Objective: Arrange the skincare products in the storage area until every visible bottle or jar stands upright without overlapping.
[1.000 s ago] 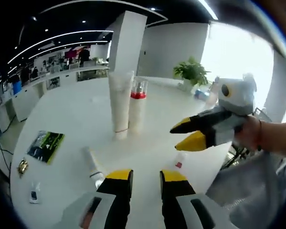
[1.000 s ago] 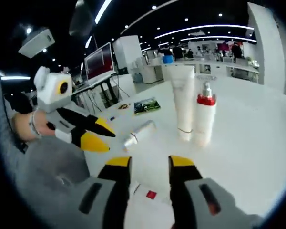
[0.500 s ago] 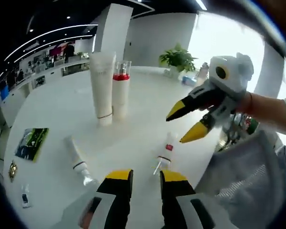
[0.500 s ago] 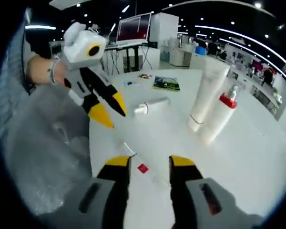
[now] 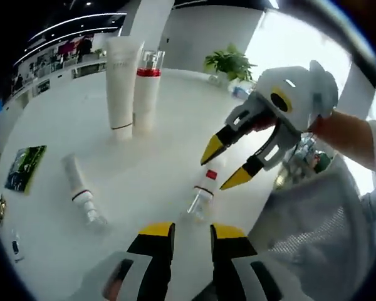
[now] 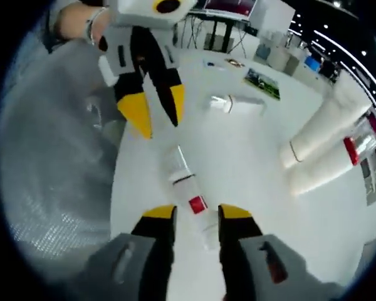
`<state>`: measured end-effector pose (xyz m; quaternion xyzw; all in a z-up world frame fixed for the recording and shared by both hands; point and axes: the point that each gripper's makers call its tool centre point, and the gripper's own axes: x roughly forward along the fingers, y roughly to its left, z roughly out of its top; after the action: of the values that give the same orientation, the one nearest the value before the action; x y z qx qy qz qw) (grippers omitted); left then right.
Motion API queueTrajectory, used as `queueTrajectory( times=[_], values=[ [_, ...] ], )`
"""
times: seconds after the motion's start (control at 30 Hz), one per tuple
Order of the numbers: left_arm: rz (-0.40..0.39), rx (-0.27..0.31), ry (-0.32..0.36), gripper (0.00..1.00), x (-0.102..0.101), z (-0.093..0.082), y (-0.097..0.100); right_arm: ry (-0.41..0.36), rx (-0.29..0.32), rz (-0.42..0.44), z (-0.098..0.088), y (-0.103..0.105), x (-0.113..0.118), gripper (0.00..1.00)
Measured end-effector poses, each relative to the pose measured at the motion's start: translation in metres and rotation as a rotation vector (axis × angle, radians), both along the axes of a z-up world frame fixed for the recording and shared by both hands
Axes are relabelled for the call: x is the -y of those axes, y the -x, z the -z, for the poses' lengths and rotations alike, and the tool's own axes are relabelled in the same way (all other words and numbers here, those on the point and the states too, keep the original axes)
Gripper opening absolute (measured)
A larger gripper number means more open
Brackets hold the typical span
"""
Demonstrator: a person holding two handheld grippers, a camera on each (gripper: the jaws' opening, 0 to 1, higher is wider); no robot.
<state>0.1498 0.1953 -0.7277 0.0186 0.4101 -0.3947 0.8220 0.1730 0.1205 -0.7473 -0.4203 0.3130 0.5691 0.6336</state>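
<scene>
- Two products stand upright, touching, far across the white table (image 5: 175,125): a tall white tube (image 5: 121,81) and a red-collared pump bottle (image 5: 145,88).
- Two lie flat: a small clear bottle with a red label (image 6: 191,204) near the table's edge, and a white tube (image 5: 80,197) well apart from it.
- The right gripper (image 6: 196,216) hangs over the small bottle, jaws parted on either side of it, holding nothing.
- The left gripper (image 5: 192,229) is also parted and empty, just short of that bottle's clear end.
- Risk — the bottle is round and near the edge; an off-centre pinch could roll it off.
- Both grippers converge on one bottle — they may collide.
</scene>
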Motion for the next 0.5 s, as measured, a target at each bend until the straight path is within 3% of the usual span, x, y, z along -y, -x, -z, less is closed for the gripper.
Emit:
queueTrajectory(
  times=[0.17, 0.27, 0.5],
  values=[
    [-0.002, -0.030, -0.007, 0.24, 0.000, 0.006, 0.003, 0.021, -0.016, -0.031, 0.006, 0.008, -0.002, 0.20],
    [-0.004, -0.053, -0.001, 0.24, 0.002, 0.009, 0.005, 0.049, -0.013, -0.095, 0.010, 0.020, -0.002, 0.20],
    [0.024, -0.107, -0.039, 0.27, 0.005, 0.023, 0.016, -0.010, -0.057, -0.093, 0.014, 0.043, -0.013, 0.20]
  ],
)
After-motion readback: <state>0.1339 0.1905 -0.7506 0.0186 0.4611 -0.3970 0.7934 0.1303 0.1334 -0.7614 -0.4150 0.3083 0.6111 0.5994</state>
